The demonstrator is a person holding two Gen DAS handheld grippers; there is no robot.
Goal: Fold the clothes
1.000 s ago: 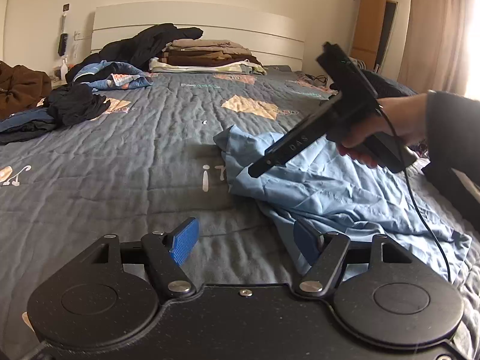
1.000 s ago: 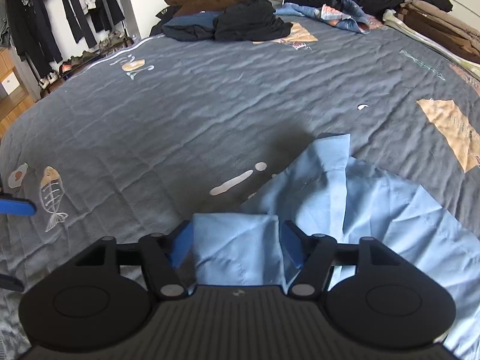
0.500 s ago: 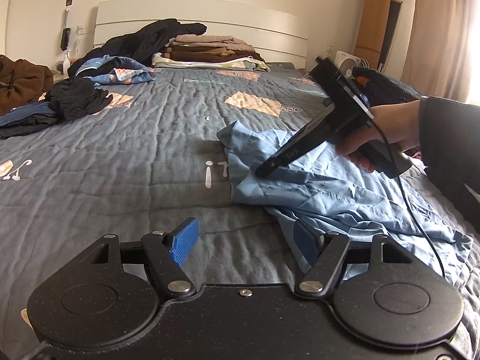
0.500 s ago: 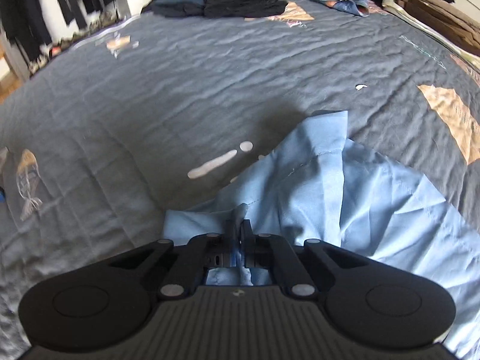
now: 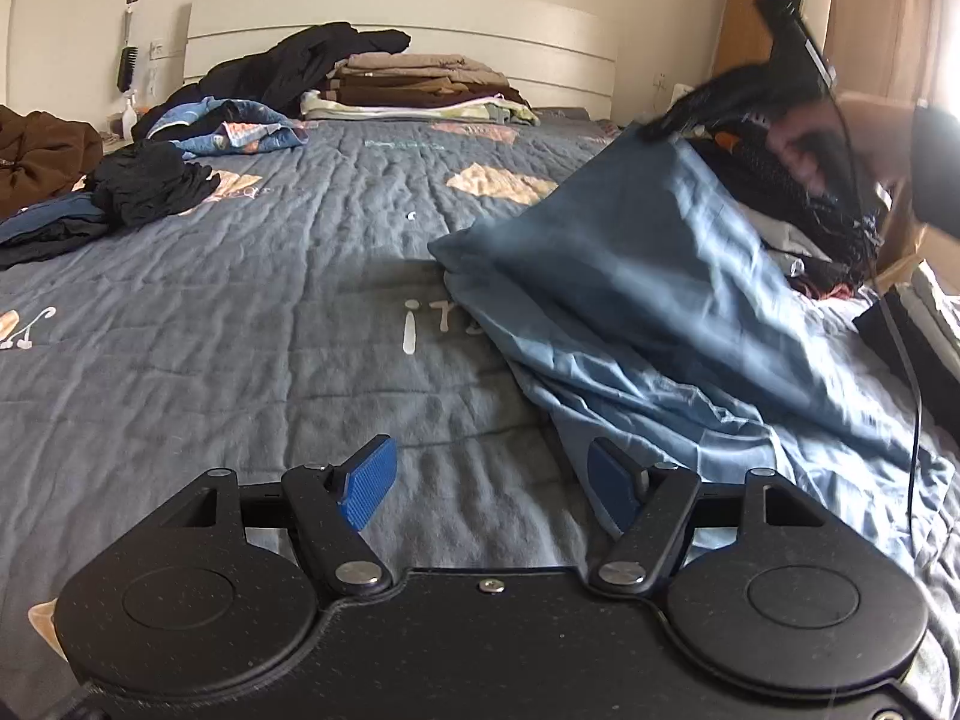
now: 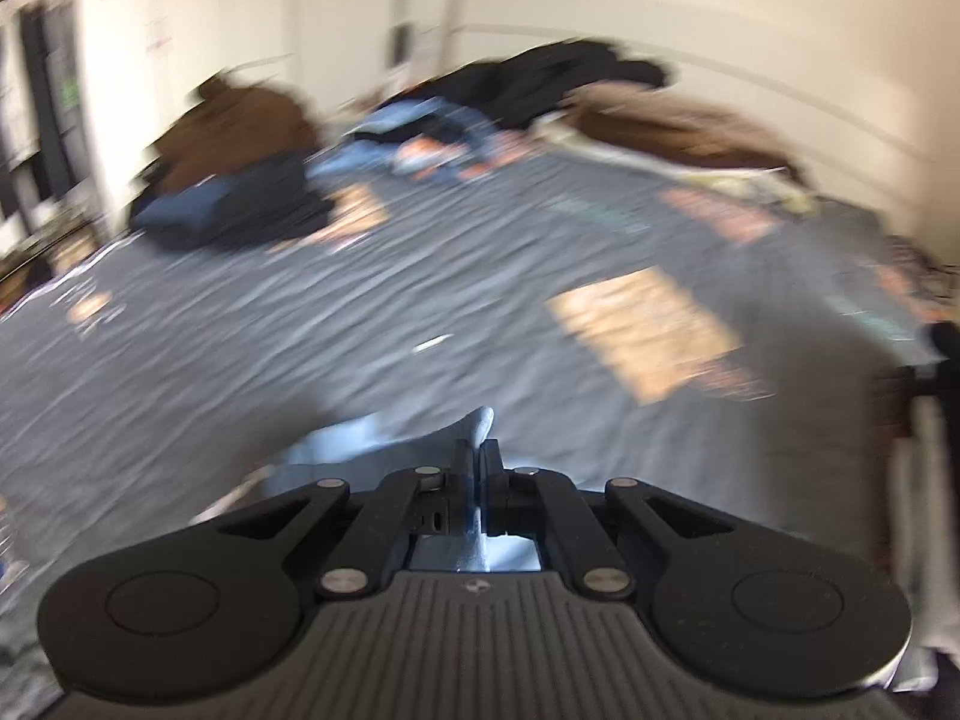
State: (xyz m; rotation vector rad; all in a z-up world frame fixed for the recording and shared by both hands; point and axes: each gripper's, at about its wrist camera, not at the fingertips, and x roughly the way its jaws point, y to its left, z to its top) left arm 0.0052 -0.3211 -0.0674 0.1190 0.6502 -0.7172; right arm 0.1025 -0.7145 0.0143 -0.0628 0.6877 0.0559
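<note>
A light blue shirt point(image 5: 648, 294) lies on the grey quilted bed point(image 5: 240, 324), right of centre. My right gripper point(image 6: 478, 456) is shut on an edge of the shirt point(image 6: 480, 420) and holds it raised above the bed; in the left wrist view it shows at the upper right point(image 5: 660, 126), with the cloth hanging from it like a tent. That view is blurred by motion. My left gripper point(image 5: 489, 480) is open and empty, low over the bed, with its right finger point(image 5: 609, 480) at the shirt's near edge.
Loose dark and brown clothes point(image 5: 150, 186) are heaped at the far left of the bed. A folded stack point(image 5: 414, 90) and a black garment point(image 5: 300, 66) lie by the white headboard point(image 5: 540, 54). More dark clothes point(image 5: 798, 198) sit at the right edge.
My right gripper closed on the shirt's edge, then swung up and to the right, lifting the cloth off the bed. My left gripper stayed open in place.
</note>
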